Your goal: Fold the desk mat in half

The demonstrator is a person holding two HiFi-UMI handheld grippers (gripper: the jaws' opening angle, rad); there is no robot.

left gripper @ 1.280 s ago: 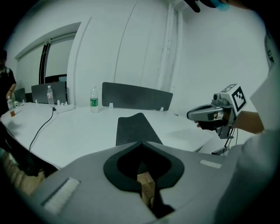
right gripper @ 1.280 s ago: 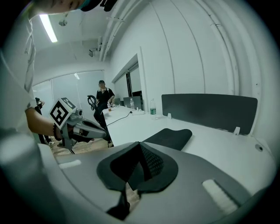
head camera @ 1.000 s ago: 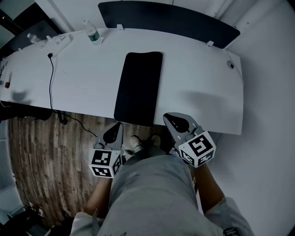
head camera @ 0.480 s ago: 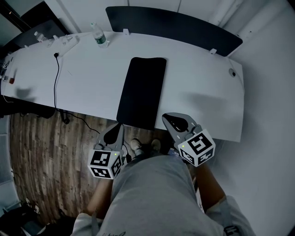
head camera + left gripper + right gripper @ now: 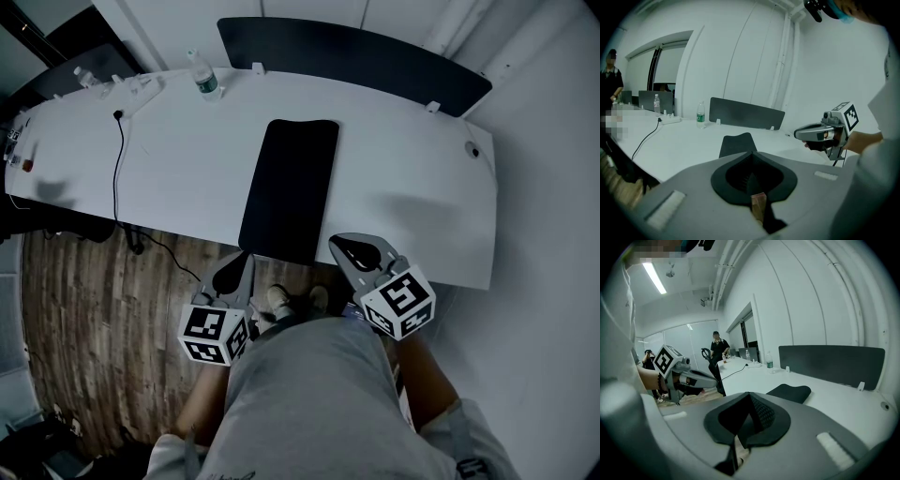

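While we compare this moment with the one a second ago, we find that almost nothing has changed on the desk [image 5: 187, 178]. Only the head view has shifted a little, so the whole scene sits slightly more to the right in the frame. Both grippers stay where they were, low and close to our body, short of the near edge of the desk.

At the left, a black cable [image 5: 116, 159] runs over the desk, and a water bottle [image 5: 203, 77] stands near the far edge. The left gripper [image 5: 240, 259] hangs over the wooden floor [image 5: 84, 309], its jaws brought together with nothing between them. The desk mat [image 5: 289, 187] lies in the middle as a long dark strip from far to near. Its near end reaches the near edge of the desk, between the two grippers. The right gripper [image 5: 343, 246] is just right of that end, its jaws also together and empty.

For the task this means that neither gripper has the mat now. Whether the strip is one layer or already two, we cannot tell. So the scene fits a mat that waits for folding as well as a mat that is folded and released.

We can read no brand and no writing. The bottle label is too small, and the marker cubes [image 5: 214, 335] carry only black-and-white squares.
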